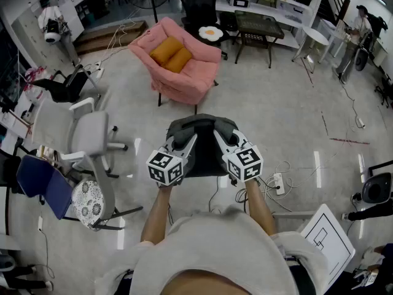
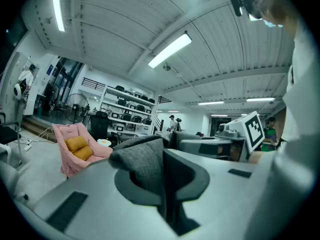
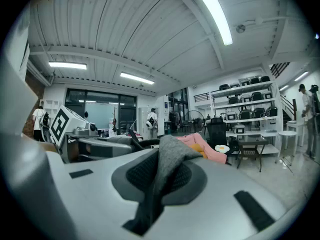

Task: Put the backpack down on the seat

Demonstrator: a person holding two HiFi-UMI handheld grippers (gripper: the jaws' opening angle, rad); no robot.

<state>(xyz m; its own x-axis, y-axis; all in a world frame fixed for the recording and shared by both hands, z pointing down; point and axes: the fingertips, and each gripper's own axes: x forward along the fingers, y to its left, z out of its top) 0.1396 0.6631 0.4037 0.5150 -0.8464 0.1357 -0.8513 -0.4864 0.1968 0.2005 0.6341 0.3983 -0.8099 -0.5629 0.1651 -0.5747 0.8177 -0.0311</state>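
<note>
The left gripper (image 1: 186, 144) and right gripper (image 1: 222, 141) are both clamped tight on folds of the grey backpack (image 1: 202, 126). It hangs between them, well short of the pink armchair (image 1: 191, 78), with bare floor between. Two orange cushions (image 1: 172, 55) fill the armchair's seat. A grey office chair (image 1: 92, 138) stands to the left of the armchair, nearer the person.

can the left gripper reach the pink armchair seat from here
Probably not yet: the pink armchair stands some way ahead across open floor, and the left gripper is shut on the backpack. Nothing seems to block the path.
</note>
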